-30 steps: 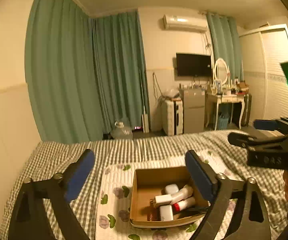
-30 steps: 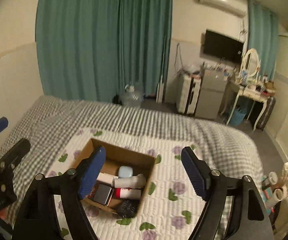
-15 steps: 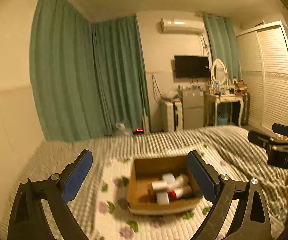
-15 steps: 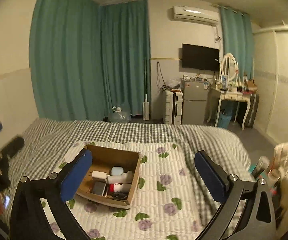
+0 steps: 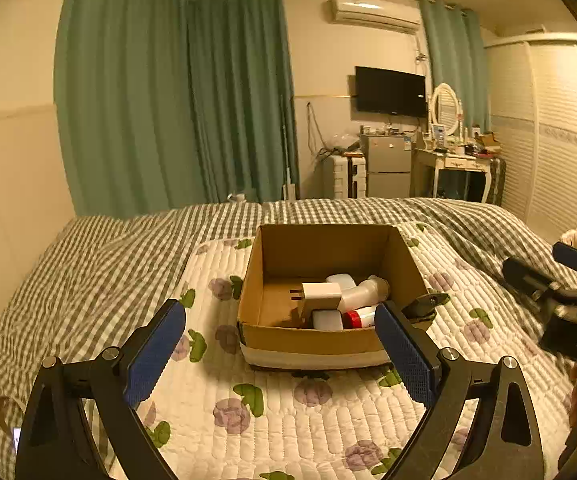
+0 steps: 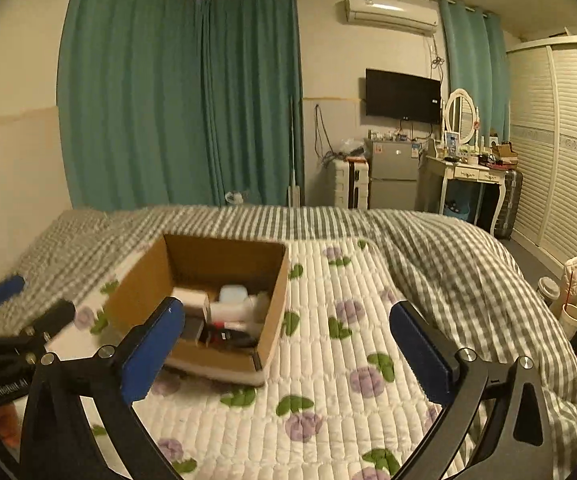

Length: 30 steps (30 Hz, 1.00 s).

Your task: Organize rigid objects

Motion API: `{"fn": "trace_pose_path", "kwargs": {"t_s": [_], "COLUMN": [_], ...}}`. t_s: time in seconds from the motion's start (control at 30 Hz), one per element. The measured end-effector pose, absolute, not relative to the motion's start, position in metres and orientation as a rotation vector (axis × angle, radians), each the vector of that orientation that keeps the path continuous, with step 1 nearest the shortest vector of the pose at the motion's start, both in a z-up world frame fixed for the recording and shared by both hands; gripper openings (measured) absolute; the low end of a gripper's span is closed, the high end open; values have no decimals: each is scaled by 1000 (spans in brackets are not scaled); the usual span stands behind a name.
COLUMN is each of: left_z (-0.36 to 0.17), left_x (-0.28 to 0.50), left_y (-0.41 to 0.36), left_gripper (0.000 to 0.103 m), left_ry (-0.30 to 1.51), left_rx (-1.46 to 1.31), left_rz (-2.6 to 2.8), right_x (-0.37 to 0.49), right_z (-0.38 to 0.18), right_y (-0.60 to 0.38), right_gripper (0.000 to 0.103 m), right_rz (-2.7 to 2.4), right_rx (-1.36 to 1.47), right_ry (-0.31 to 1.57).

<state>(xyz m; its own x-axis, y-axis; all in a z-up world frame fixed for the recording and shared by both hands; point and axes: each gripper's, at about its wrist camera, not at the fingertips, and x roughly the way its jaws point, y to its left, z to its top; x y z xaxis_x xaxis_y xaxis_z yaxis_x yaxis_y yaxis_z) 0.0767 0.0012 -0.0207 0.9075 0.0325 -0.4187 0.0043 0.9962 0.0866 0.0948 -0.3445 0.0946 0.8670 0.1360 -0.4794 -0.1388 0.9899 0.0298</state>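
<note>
Little can be read. The black plastic body of the right gripper (image 5: 576,344) bears pale letters, "DAS" (cut off at the frame edge). The black plastic body of the left gripper (image 6: 6,386) carries small white lettering, too blurred to spell out.

Both the left gripper (image 5: 280,356) and the right gripper (image 6: 286,354) have matte black triangular frames, silver screws at the joints, and textured blue pads (image 5: 404,354) (white lettering marks one body).
</note>
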Motion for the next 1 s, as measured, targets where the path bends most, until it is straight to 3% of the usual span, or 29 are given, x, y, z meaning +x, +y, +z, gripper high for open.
{"fn": "trace_pose_path", "kwargs": {"t_s": [1.0], "left_z": [-28], "left_x": [79], "left_y": [1], "left_gripper": [97], "left_ry": [468], "left_rx": [73], "left_rz": [11], "right_x": [100], "right_z": [83], "right_y": [-343], "right_gripper": [103], "right_rz": [141], "right_rx": [-3], "right_ry": [532]}}
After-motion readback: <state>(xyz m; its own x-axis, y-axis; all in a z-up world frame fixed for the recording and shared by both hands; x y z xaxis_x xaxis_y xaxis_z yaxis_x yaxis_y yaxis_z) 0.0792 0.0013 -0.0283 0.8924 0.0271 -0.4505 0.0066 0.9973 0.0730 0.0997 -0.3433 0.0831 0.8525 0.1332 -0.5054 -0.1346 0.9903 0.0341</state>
